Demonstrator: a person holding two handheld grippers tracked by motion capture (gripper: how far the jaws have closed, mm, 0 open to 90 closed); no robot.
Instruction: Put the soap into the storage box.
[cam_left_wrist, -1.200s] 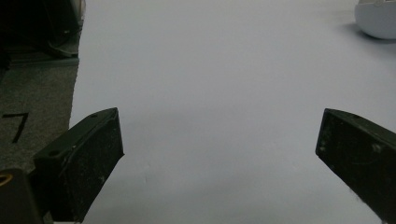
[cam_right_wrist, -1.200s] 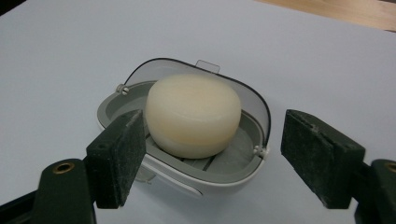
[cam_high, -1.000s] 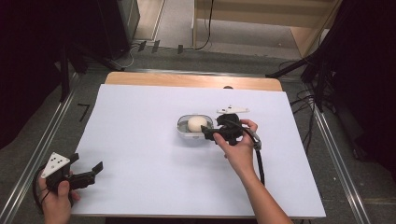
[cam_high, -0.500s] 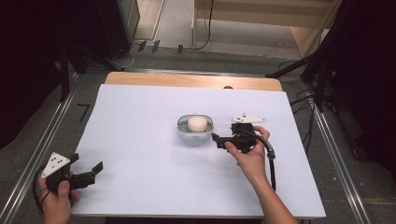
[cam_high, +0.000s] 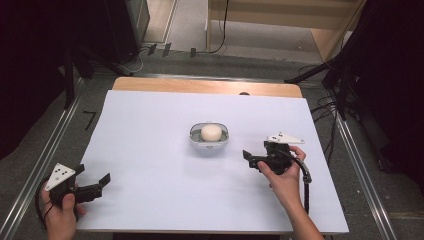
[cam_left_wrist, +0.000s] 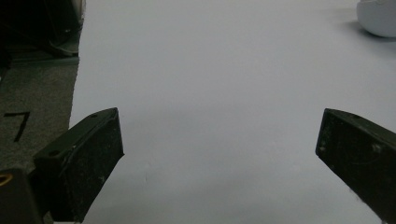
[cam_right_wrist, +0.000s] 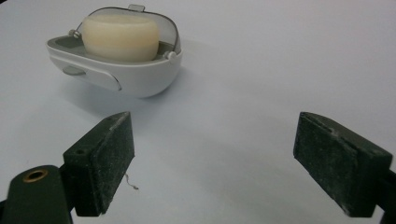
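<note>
Both fingers (cam_right_wrist: 343, 165) now off dish (cam_right_wrist: 126, 74)

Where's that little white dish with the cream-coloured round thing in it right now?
In the high view the white dish sits near the middle of the white table, just left of the right gripper, apart from its open fingers.
</note>
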